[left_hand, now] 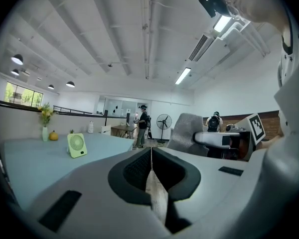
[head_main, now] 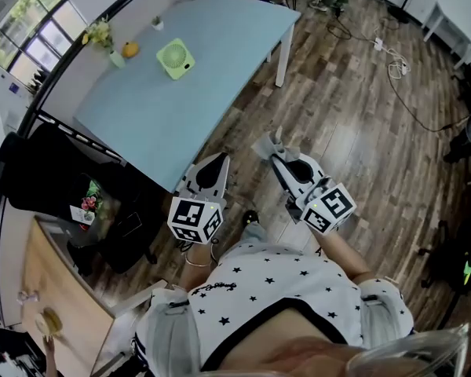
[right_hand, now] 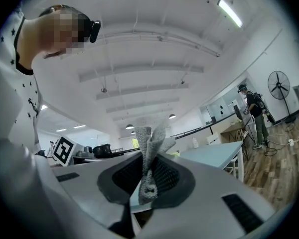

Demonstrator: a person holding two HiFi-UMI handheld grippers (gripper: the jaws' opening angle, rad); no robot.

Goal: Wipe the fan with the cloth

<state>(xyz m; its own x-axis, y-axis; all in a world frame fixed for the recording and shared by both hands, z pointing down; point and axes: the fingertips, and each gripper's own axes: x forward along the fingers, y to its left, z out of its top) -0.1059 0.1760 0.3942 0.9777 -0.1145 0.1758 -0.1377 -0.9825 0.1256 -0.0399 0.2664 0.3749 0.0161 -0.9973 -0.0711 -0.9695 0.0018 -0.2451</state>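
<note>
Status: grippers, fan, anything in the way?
Left gripper shut, empty. Right gripper shut on grey cloth. Fan upright on table, out ahead of both grippers. Nothing on the table in the way.

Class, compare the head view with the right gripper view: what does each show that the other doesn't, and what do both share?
Only the head view: the flower vase and the whole green fan; the other view gives at most a green sliver behind the grey cloth. Only the right gripper view: the ceiling strip light. Both: the blue table, and the right gripper shut on that cloth.
</note>
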